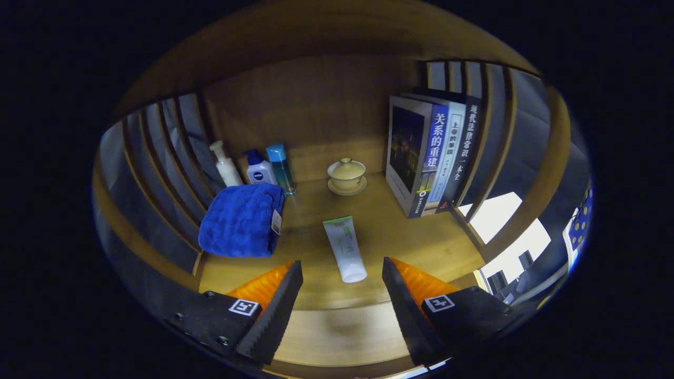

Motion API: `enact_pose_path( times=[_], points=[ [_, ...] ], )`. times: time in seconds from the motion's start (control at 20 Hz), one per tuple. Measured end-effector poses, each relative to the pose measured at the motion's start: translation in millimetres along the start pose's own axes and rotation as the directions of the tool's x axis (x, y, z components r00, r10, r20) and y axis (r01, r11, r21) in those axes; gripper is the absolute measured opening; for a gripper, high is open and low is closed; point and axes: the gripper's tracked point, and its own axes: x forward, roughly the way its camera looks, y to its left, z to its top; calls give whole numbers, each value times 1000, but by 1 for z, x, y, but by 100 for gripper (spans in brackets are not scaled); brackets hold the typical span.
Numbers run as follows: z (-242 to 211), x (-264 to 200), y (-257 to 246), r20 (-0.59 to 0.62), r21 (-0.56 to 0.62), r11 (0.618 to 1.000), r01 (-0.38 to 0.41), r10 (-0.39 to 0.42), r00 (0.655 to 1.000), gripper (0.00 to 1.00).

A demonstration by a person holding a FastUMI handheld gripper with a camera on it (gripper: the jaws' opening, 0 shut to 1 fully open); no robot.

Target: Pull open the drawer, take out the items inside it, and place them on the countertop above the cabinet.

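A white tube with a green end [345,249] lies flat on the wooden countertop [410,237], its cap end just ahead of my fingers and pointing toward the gap between them. My gripper [342,271] is open, with nothing between its fingers, and hovers over the countertop's front edge. A folded blue towel [242,220] with a tag rests on the countertop beyond the left finger. The drawer is hidden below the front edge.
At the back left stand a white pump bottle [225,165], a blue-and-white lotion bottle [260,168] and a teal bottle [280,167]. A lidded cup on a saucer [347,177] sits at the back middle. Upright books [429,155] stand at the right. Slatted side panels [158,158] wall both sides.
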Motion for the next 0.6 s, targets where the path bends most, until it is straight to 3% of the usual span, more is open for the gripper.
enact_pose_path(
  times=[0.2, 0.6],
  points=[
    [-12, -50, -14, 135, -22, 1000, 12, -9, 991, 98],
    [-77, -133, -28, 307, 79, 994, -80, 52, 950, 98]
  ],
)
